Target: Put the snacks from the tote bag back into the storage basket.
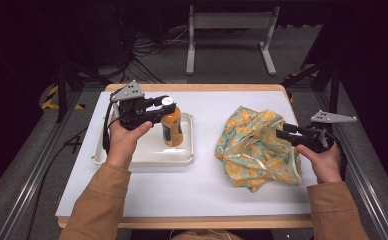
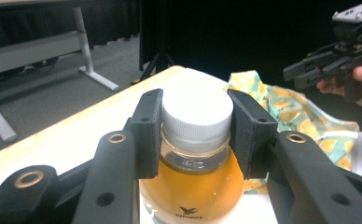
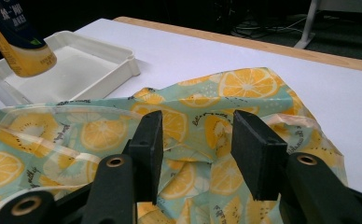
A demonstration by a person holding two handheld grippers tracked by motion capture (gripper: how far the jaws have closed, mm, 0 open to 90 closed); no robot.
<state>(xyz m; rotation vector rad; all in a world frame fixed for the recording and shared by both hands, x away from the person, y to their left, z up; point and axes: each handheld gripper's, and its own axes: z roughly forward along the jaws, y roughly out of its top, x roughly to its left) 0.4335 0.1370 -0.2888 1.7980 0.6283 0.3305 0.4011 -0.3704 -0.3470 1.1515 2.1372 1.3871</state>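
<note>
Left claw (image 2: 196, 135) clamps the white cap of the orange-juice plastic bottle (image 1: 171, 125) above the white plastic tray (image 1: 187, 152); right claw (image 3: 197, 149), jaws apart, hovers over the lemon-print cloth bag (image 1: 254, 150). Cap-only grip risks slipping.

Wide bare table (image 1: 207, 107) between white tray (image 1: 187, 150) and fruit-print cloth bag (image 1: 254, 145): open lane there, front edge to far edge. Bare strip too along the near edge, in front of tray and bag. Inside the tray, room only beside the orange bottle (image 1: 172, 125), upright near its right wall; low rim all round to clear. Bottle cap (image 2: 197, 112) flanked close on both sides by the left gripper (image 1: 163, 106), blocking approach from above and from the left. Bag rumpled and heaped, covering most of the right half. Right gripper (image 1: 281, 133) just above its right edge, jaws apart, cloth close beneath.
</note>
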